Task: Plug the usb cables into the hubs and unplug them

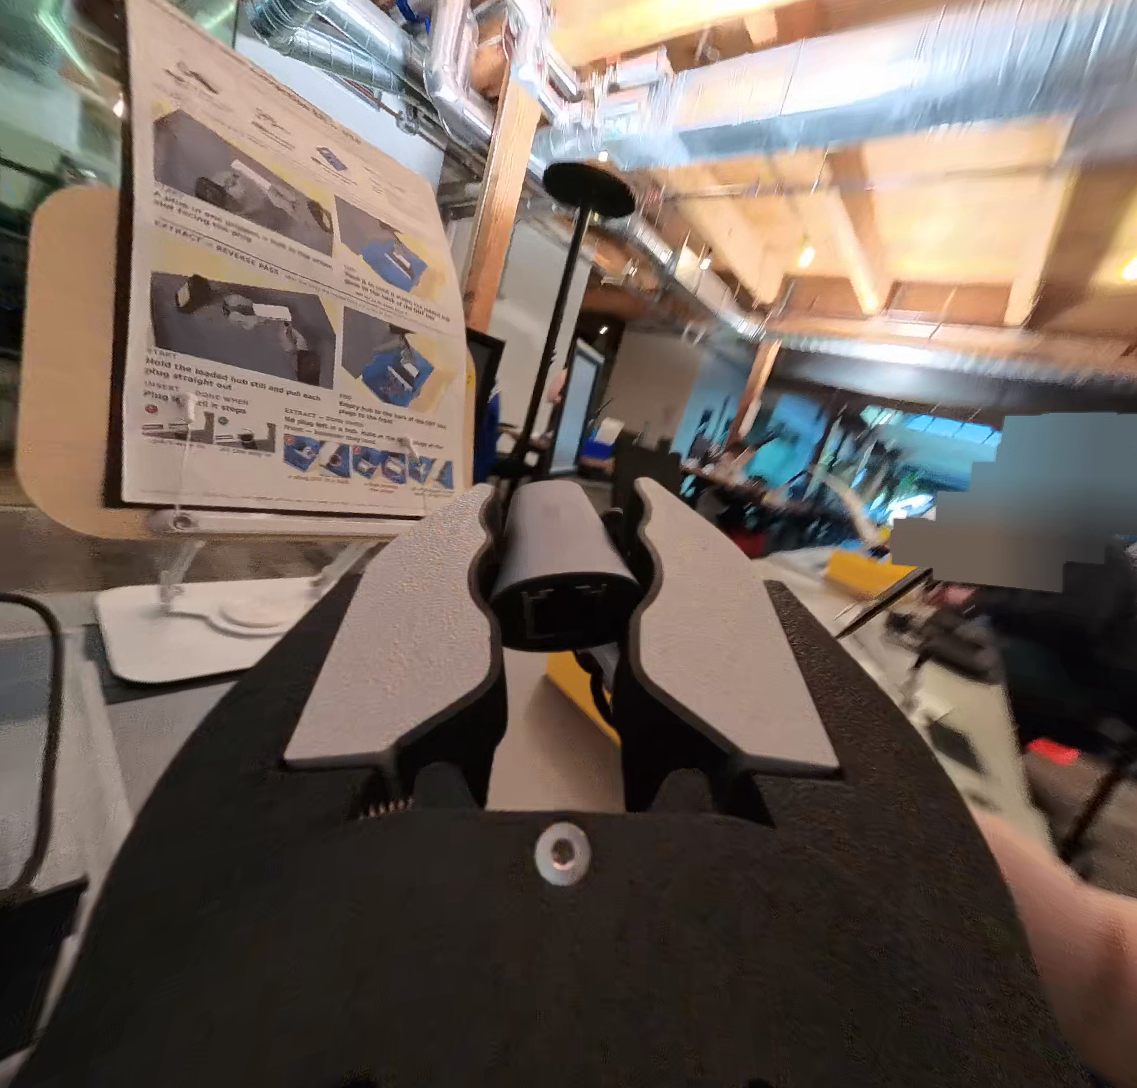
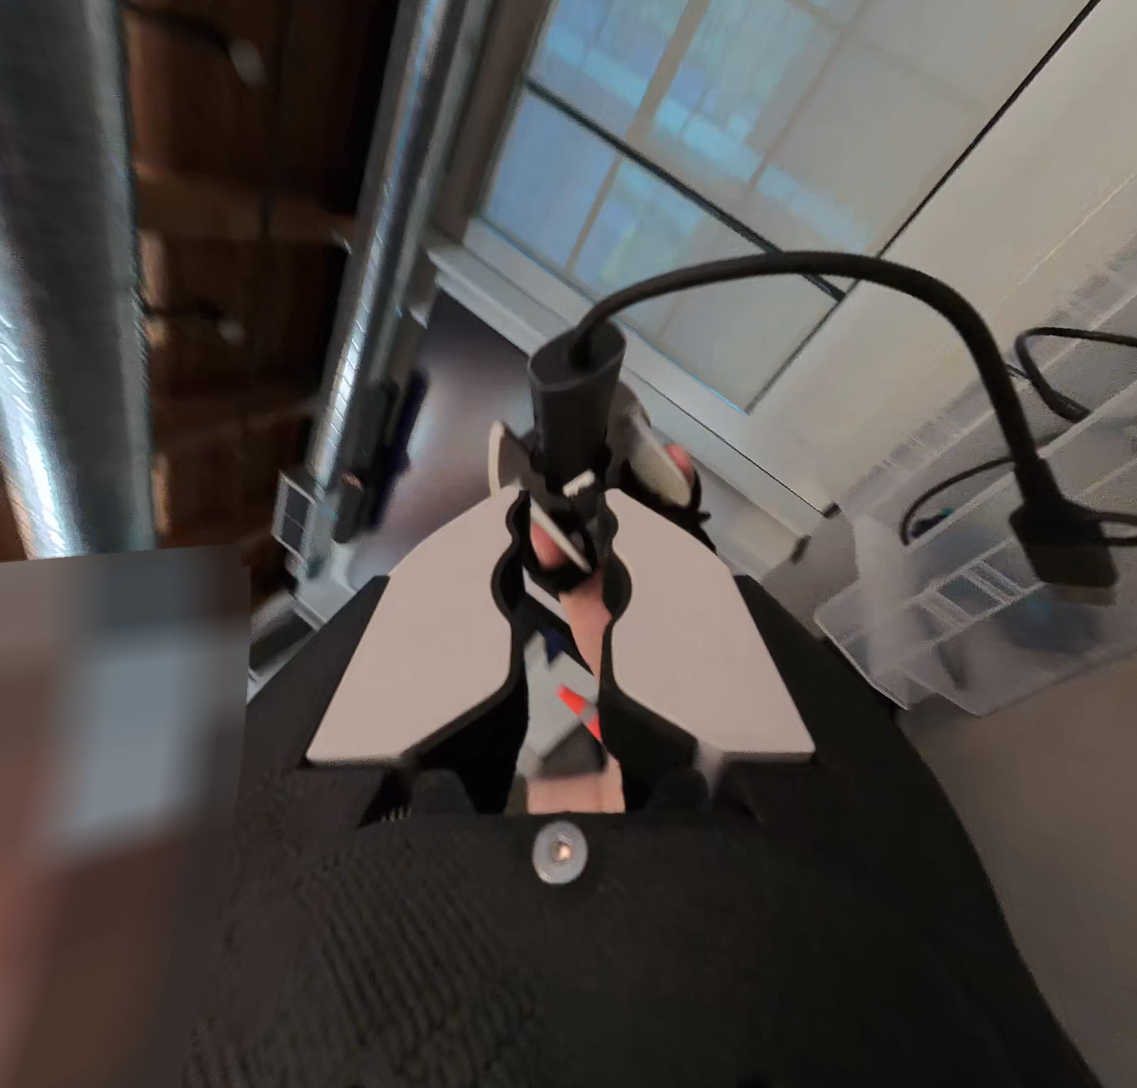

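My left gripper [image 1: 563,496] is shut on a dark grey USB hub [image 1: 563,572]. The hub's port end faces the camera and it is lifted off the table. In the right wrist view the same hub [image 2: 575,382] stands just beyond my right gripper [image 2: 563,502], held by the left gripper's fingers [image 2: 655,468]. The hub's own black cable [image 2: 861,277] arcs right and ends in a hanging plug [image 2: 1070,545]. My right gripper's jaws are nearly closed on a small usb plug [image 2: 578,483] close under the hub. Whether the plug sits in a port is hidden.
An instruction sheet [image 1: 283,296] on a white-based stand [image 1: 203,628] stands at the left. A thin black pole with a disc top [image 1: 587,188] rises behind the hub. A clear plastic bin [image 2: 984,615] holding cables sits at the right. A yellow-edged area [image 1: 578,689] lies below the hub.
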Tool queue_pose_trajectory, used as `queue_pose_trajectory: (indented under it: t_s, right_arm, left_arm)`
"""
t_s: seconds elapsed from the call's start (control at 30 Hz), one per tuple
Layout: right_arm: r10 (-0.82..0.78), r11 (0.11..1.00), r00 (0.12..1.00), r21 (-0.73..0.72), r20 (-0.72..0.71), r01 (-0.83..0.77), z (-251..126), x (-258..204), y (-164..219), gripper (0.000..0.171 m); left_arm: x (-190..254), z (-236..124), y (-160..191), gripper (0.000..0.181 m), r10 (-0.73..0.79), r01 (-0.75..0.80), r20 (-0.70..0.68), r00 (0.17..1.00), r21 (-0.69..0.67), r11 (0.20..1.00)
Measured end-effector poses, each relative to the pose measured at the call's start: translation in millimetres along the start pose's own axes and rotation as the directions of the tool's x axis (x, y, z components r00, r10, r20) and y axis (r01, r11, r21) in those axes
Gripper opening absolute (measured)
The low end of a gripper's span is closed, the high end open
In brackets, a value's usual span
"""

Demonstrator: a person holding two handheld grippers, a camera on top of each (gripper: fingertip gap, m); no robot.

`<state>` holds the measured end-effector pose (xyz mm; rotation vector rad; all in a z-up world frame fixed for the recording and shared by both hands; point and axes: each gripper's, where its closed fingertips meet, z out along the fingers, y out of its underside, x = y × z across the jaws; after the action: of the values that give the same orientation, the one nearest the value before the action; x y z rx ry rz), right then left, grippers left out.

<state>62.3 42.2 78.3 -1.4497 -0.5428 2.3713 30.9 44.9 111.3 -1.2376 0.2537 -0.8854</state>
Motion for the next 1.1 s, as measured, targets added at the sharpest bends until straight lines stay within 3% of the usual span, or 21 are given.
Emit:
queue_pose_trajectory:
  t_s: [0.1,0.2,0.27,0.33,0.4,0.47,0.6,0.8,0.87,1.0,1.1]
  right_arm:
    - [-0.201,0.971,0.979,-0.141,-0.035,0.194,4.1,-4.8,12.1,0.017]
    - [-0.494,0.855,0.869,-0.198,-0.032,0.479,7.3,-20.3,14.5,0.015]
    - [-0.697,0.707,0.715,-0.218,-0.053,0.673,7.0,-30.1,13.0,0.022]
    - [-0.875,0.479,0.480,-0.276,-0.069,0.834,3.4,-35.5,13.2,0.038]
    - [-0.967,0.255,0.236,-0.354,-0.097,0.900,-3.1,-34.7,9.3,0.047]
    - [-0.988,0.147,0.116,-0.411,-0.099,0.900,-8.5,-32.7,6.8,0.051]
    - [-0.990,0.117,0.071,-0.443,-0.121,0.889,-16.1,-30.8,-2.8,0.053]
    - [-0.986,-0.128,-0.164,-0.555,-0.014,0.822,-22.2,-20.6,4.5,0.051]
    - [-0.976,-0.193,-0.216,-0.557,0.024,0.808,-21.9,-21.4,9.1,0.043]
    - [-0.961,-0.260,-0.270,-0.556,0.065,0.790,-22.0,-22.7,12.9,0.036]
    - [-0.963,-0.256,-0.253,-0.587,0.088,0.768,-24.3,-17.3,15.4,0.039]
  left_arm:
    - [-11.7,-11.7,-13.6,0.037,-0.075,0.075,-0.008,0.997,0.042,0.996]
    - [-15.8,-17.2,-15.9,0.038,-0.132,0.133,-0.022,0.991,0.045,0.990]
    - [-14.9,-17.3,-12.9,0.038,-0.182,0.183,-0.049,0.982,0.036,0.982]
    - [-11.2,-14.3,-4.2,0.038,-0.220,0.220,-0.073,0.973,-0.003,0.975]
    - [-5.3,-10.4,3.9,0.038,-0.239,0.236,-0.095,0.966,-0.037,0.971]
    - [0.8,-6.5,9.8,0.038,-0.241,0.235,-0.114,0.964,-0.065,0.970]
    - [12.0,0.2,18.6,0.038,-0.216,0.201,-0.145,0.966,-0.109,0.973]
    - [39.4,3.7,32.8,0.038,-0.226,0.179,-0.240,0.944,-0.204,0.962]
    - [45.9,4.0,35.7,0.038,-0.237,0.179,-0.263,0.935,-0.227,0.957]
    - [54.1,4.5,42.7,0.038,-0.241,0.164,-0.291,0.926,-0.263,0.951]
    - [51.2,5.2,40.1,0.038,-0.221,0.157,-0.273,0.936,-0.239,0.958]
